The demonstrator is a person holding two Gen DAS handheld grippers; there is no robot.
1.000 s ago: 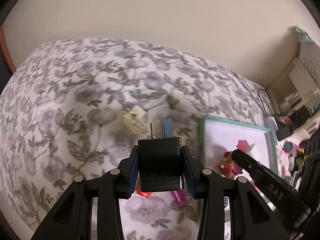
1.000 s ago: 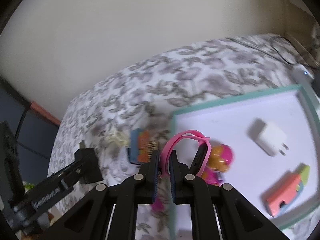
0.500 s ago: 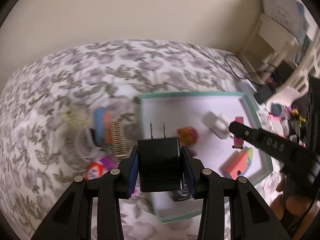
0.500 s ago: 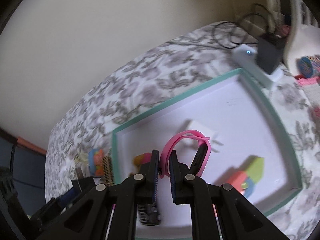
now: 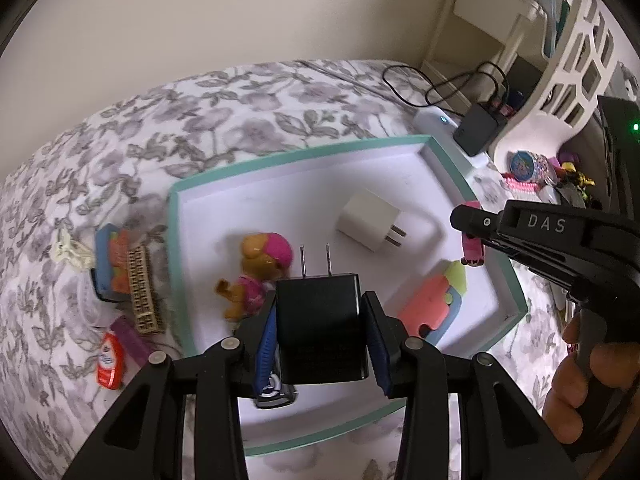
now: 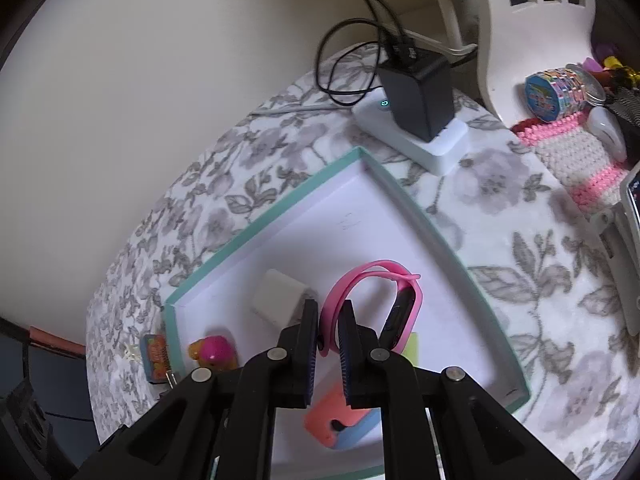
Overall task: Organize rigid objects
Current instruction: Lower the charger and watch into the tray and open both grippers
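Black cube-shaped plastic wall charger (image 5: 322,330) with two metal prongs pointing away, held clear above the near part of a shallow white tray with a mint-green rim (image 5: 288,160). Pink silicone fitness band with a black face (image 6: 394,300), looped upright, pinched by its strap over the tray's right half. White cube charger (image 5: 368,221) lying on its side mid-tray, prongs to the right. Small pup figure in a pink cap (image 5: 260,270) left of centre. Coral, blue and lime plastic block (image 5: 434,304) at the near right corner.
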